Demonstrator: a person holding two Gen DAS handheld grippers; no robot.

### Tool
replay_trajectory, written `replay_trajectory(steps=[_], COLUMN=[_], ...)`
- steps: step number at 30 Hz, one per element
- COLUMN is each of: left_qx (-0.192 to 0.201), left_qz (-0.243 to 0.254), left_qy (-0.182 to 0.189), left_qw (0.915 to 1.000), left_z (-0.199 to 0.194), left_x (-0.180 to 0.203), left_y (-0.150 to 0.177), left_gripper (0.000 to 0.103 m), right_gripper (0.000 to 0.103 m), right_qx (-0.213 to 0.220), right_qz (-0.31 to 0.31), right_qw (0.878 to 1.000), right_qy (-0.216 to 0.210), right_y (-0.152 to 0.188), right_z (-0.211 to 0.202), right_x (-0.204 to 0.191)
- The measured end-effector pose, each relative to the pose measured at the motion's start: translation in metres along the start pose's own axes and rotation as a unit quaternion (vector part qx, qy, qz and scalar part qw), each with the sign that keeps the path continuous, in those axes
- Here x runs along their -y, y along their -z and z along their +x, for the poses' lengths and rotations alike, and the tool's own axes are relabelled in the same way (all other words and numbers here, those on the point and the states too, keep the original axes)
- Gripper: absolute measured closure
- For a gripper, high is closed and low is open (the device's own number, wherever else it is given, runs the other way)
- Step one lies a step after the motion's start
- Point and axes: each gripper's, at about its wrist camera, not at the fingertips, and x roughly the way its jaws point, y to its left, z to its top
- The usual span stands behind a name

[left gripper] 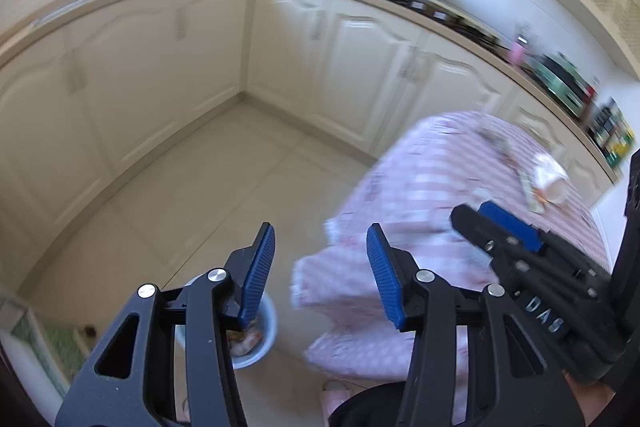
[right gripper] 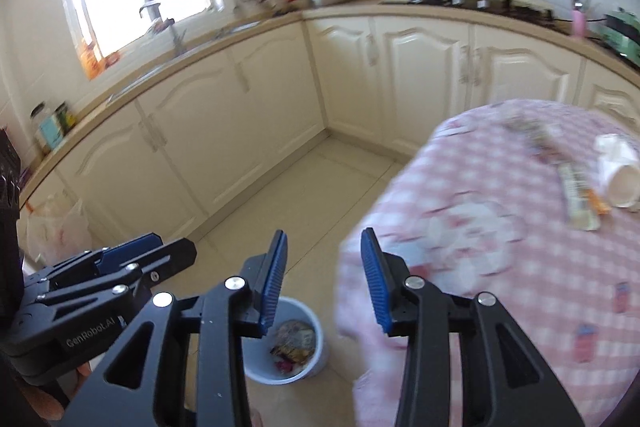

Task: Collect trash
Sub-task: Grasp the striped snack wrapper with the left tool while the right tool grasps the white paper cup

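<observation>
While both claws hang apart and empty, the left claw (left gripper: 320,271) and right claw (right gripper: 324,279) sit above the trash bin (right gripper: 316,359) at lower centre, which already holds wrappers. A tipped paper cup (right gripper: 618,179) and flat wrapper (right gripper: 578,195) lie at right on the checked worktop (right gripper: 500,267). Judging by the blur, a hurried reach could knock the cup rolling off the edge.

Pink-checked tabletop (right gripper: 500,227) bearing a tipped white cup (right gripper: 618,179) beside flat wrappers (right gripper: 578,195); tiled floor (right gripper: 304,195) carrying a bin (right gripper: 320,355) of trash.
</observation>
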Motion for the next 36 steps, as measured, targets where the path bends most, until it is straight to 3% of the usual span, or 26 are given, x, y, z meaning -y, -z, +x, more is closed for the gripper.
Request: replay_trajectory(steps=[5, 12, 17, 25, 28, 30, 36], left_qx=[-0.002, -0.023, -0.05, -0.076, -0.088, -0.092, -0.064], left_qz=[0.052, 0.103, 0.113, 0.099, 0.094, 0.094, 0.102], left_qy=[0.045, 0.095, 0.111, 0.099, 0.102, 0.117, 0.127], left_qw=[0.9976, 0.9899, 0.9861, 0.9872, 0.9865, 0.9845, 0.9846], left_z=[0.014, 0.053, 0.093, 0.14, 0.153, 0.156, 0.144], left_x=[0.08, 0.18, 0.222, 0.251, 0.252, 0.254, 0.256], left_y=[-0.01, -0.021, -0.026, -0.034, -0.036, -0.037, -0.039], left_gripper=[0.047, 0.047, 0.047, 0.047, 0.062, 0.084, 0.094], right_gripper=[0.06, 0.054, 0.048, 0.044, 0.044, 0.044, 0.044], right_qx=[0.05, 0.081, 0.085, 0.073, 0.066, 0.057, 0.033], right_qz=[0.041, 0.109, 0.153, 0.234, 0.254, 0.267, 0.3], right_qw=[0.995, 0.982, 0.974, 0.965, 0.962, 0.96, 0.953], right_qy=[0.07, 0.133, 0.14, 0.09, 0.075, 0.063, 0.033], right_y=[-0.007, -0.006, -0.004, -0.018, -0.026, -0.029, -0.027], right_z=[-0.051, -0.088, -0.087, -0.051, -0.035, -0.025, -0.008], right_x=[0.091, 0.199, 0.254, 0.304, 0.313, 0.319, 0.327])
